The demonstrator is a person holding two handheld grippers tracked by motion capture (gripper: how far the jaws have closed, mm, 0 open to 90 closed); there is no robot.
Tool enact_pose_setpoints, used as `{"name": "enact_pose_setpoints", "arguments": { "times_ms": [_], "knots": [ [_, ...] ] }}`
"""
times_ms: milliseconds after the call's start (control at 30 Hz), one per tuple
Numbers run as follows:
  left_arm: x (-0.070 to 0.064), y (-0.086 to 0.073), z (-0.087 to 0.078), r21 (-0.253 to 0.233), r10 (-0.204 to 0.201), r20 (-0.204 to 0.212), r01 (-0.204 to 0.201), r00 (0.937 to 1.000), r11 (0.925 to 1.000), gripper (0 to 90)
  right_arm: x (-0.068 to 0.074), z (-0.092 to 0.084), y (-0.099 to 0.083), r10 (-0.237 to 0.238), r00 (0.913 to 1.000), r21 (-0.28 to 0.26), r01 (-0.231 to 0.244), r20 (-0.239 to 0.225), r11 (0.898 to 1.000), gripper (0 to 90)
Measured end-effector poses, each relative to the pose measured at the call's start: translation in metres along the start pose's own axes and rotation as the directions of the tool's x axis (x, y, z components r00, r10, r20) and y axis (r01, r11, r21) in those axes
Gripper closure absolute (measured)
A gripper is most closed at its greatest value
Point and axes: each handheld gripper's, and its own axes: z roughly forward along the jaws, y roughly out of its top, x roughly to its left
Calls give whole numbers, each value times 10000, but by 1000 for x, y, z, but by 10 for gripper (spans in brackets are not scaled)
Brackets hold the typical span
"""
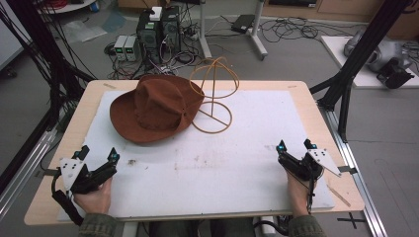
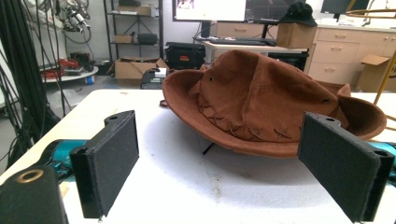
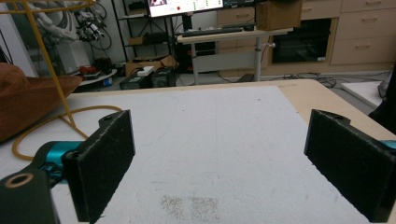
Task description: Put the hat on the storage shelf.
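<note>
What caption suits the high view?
Brown hat beside wire stand on white mat; both grippers open.

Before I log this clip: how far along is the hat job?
Nothing looks done yet. The hat lies on the mat, leaning against the wire stand, not on it. Nothing is in hand: the left gripper and right gripper rest near the front edge, jaws open and empty. Probably left: grasping the hat and seating it on the stand.
</note>
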Motion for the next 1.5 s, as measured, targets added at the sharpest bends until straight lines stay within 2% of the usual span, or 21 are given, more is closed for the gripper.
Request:
{"name": "enact_pose_setpoints", "arguments": {
  "times_ms": [567, 900, 1033, 1200, 1267, 1300, 1367, 1433, 1500],
  "knots": [
    [-1, 1, 1, -124, 32, 135, -30, 9999, 9999, 130, 1, 1, -1, 45, 10000, 78, -45, -10, 10000, 78],
    [-5, 11, 3, -200, 82, 551, -71, 9984, 9998, 130, -2, 0, 0, 88, 10000, 57, -88, 36, 9999, 78],
    [-4, 15, 8, -96, 171, 849, -163, 9962, 9998, 130, -3, 1, 0, 121, 9999, 71, -121, 15, 9999, 78],
    [-1, 23, 21, 293, 280, 1162, -316, 9928, 9991, 130, -1, 2, 0, 70, 9999, 75, -69, -74, 9999, 79],
    [-2, 28, 26, 356, 148, 1294, -195, 9915, 9992, 130, -1, 2, 0, 61, 10000, 71, -60, -77, 10000, 78],
    [-2, 31, 28, 358, 71, 1362, -121, 9907, 9993, 130, -1, 2, 0, 61, 10000, 71, -60, -77, 10000, 78],
    [-2, 39, 33, 399, 198, 1508, -261, 9884, 9989, 131, 0, 2, -1, 40, 9999, 138, -39, -107, 9999, 78],
    [-2, 54, 43, 585, 417, 1841, -533, 9820, 9969, 131, -1, 3, -1, -5, 9999, 144, 7, -138, 9999, 78],
    [-2, 60, 46, 632, 434, 1947, -567, 9799, 9964, 131, 0, 3, -1, 44, 9999, 174, -42, -149, 9998, 78]
  ]
}}
